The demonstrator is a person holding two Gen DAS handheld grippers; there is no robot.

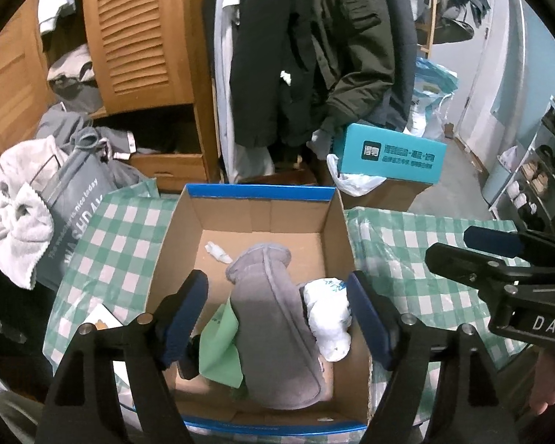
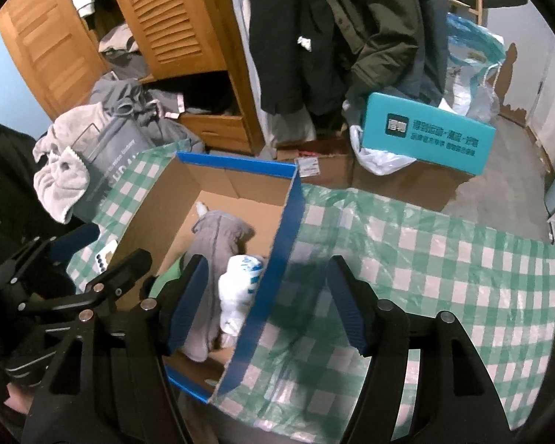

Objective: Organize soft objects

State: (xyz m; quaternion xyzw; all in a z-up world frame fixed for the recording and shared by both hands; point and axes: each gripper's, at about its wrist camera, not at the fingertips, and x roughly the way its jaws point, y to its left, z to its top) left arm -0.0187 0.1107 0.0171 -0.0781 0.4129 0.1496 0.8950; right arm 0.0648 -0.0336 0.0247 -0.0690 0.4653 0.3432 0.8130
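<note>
An open cardboard box with a blue rim (image 1: 329,244) (image 2: 281,229) sits on the green checked cloth. Inside lie a grey fleece slipper (image 1: 273,329) (image 2: 211,259), a white soft bundle with blue print (image 1: 329,318) (image 2: 240,292), a green piece (image 1: 218,347) and a small white scrap (image 1: 218,251). My left gripper (image 1: 277,322) is open and empty above the box, its jaws either side of the slipper. My right gripper (image 2: 266,307) is open and empty, straddling the box's right wall; it also shows in the left wrist view (image 1: 499,259).
The checked cloth (image 2: 425,259) covers the table. A grey bag (image 1: 74,214) with a pale towel (image 1: 14,229) stands at left. A teal box (image 1: 388,155) on cartons, hanging coats (image 1: 314,55) and a wooden wardrobe (image 1: 140,37) are behind. Shoe shelves (image 1: 536,177) are at right.
</note>
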